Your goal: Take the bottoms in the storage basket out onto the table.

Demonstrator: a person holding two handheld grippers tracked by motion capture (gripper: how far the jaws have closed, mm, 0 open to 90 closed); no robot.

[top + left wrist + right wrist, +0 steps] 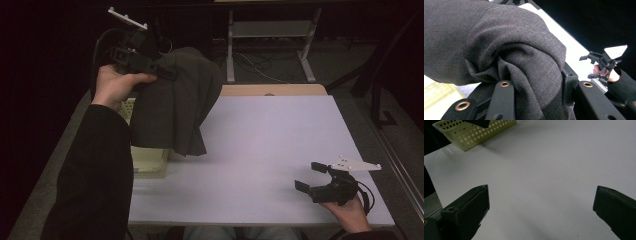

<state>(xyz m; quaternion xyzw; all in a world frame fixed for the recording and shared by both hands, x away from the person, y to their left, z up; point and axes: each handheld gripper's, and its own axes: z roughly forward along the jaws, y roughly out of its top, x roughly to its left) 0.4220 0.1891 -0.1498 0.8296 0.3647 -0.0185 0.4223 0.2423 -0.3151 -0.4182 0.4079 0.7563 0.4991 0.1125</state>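
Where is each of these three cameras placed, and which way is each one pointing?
High view: above the person's side, looking down at the white table; both forearms, left claw lifting a dark grey cloth.
Left gripper view: rides the left claw, facing the bunched cloth clamped between its jaws; right claw beyond.
Right gripper view: rides the right claw, looking across the table between open jaws toward the yellow basket.
Shared: the high view also shows that basket.

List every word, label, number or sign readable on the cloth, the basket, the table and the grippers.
None: no readable text in any view.
Dark grey cloth, held up by the left gripper: plain weave, no label showing.
Pale yellow perforated basket: only holes.
White table: blank.
Right gripper and its grey plate: unmarked.
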